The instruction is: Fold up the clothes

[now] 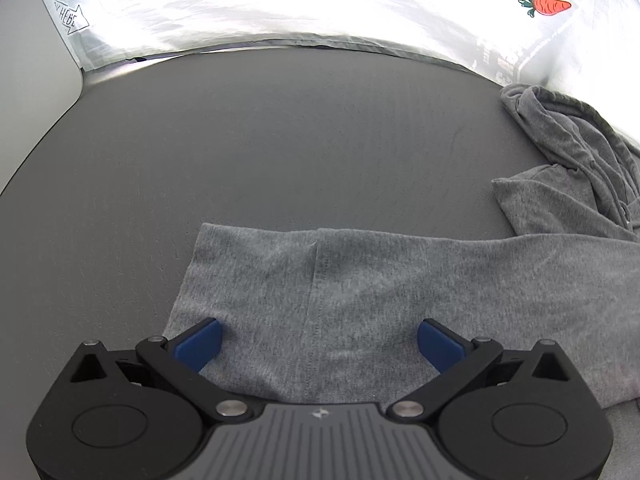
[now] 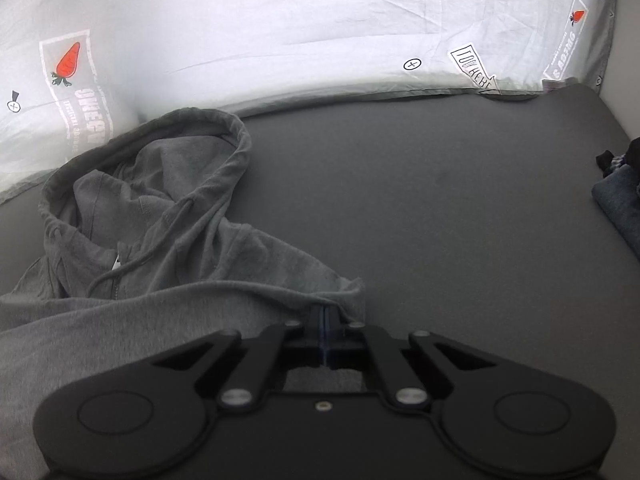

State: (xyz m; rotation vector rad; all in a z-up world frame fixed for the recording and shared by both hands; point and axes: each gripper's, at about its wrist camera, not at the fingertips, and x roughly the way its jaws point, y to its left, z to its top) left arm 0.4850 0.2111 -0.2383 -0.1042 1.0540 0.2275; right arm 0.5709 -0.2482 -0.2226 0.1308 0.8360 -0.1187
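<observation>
A grey zip hoodie [image 1: 360,288] lies on a dark grey mattress [image 1: 280,140]. In the left wrist view my left gripper [image 1: 319,344] is open, its blue pads [image 1: 200,344] resting just above a flat folded part of the hoodie near its left edge. In the right wrist view the hood [image 2: 152,176] with its drawstring lies at the left, open toward the back. My right gripper [image 2: 325,316] is shut on a fold of the hoodie's fabric [image 2: 344,292] at its right edge.
A white duvet [image 2: 280,32] with carrot prints covers the back of the bed; it also shows in the left wrist view [image 1: 280,0]. A pile of dark clothes [image 2: 620,196] lies at the right edge. A pale wall [image 1: 28,92] borders the left.
</observation>
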